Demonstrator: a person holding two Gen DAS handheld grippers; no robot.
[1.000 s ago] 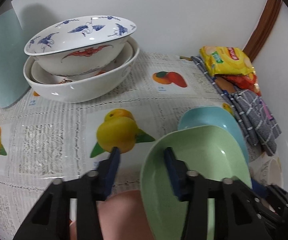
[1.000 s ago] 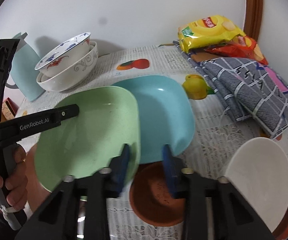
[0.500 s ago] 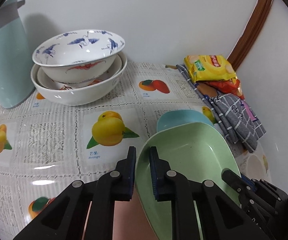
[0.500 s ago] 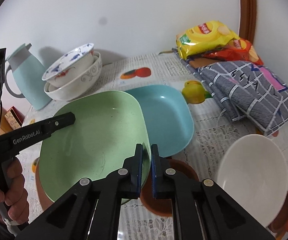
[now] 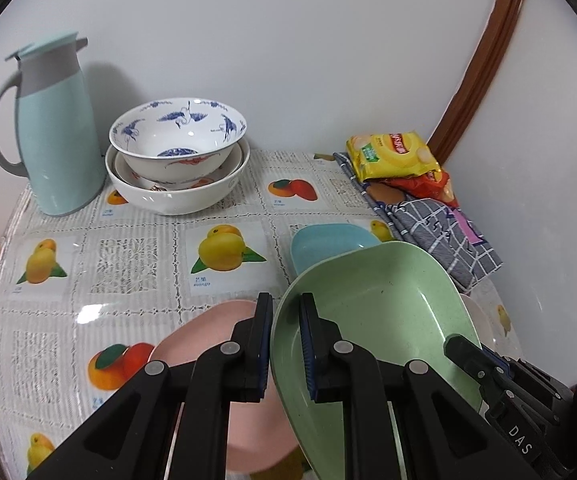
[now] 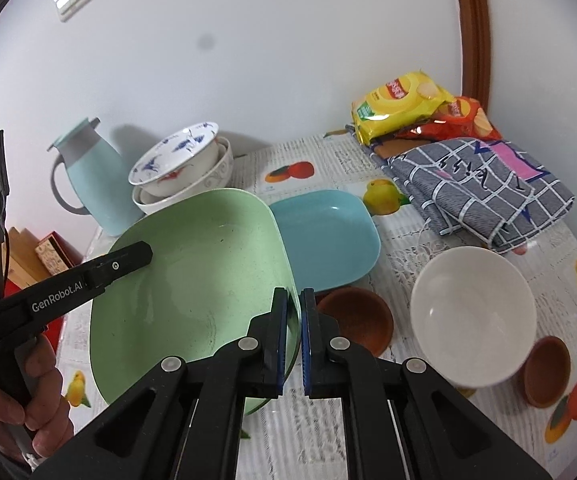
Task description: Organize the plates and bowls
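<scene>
Both tongs, left [image 5: 286, 344] and right [image 6: 293, 336], pinch opposite rims of the green plate [image 6: 192, 280], tilted above the worktop [image 5: 128, 256], overlapping the blue plate [image 6: 328, 236]; bare cloth left, nested bowls [image 5: 178, 156] by the wall

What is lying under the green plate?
Under the green plate a pink plate lies on the table; most of it shows, but its right part is covered.
</scene>
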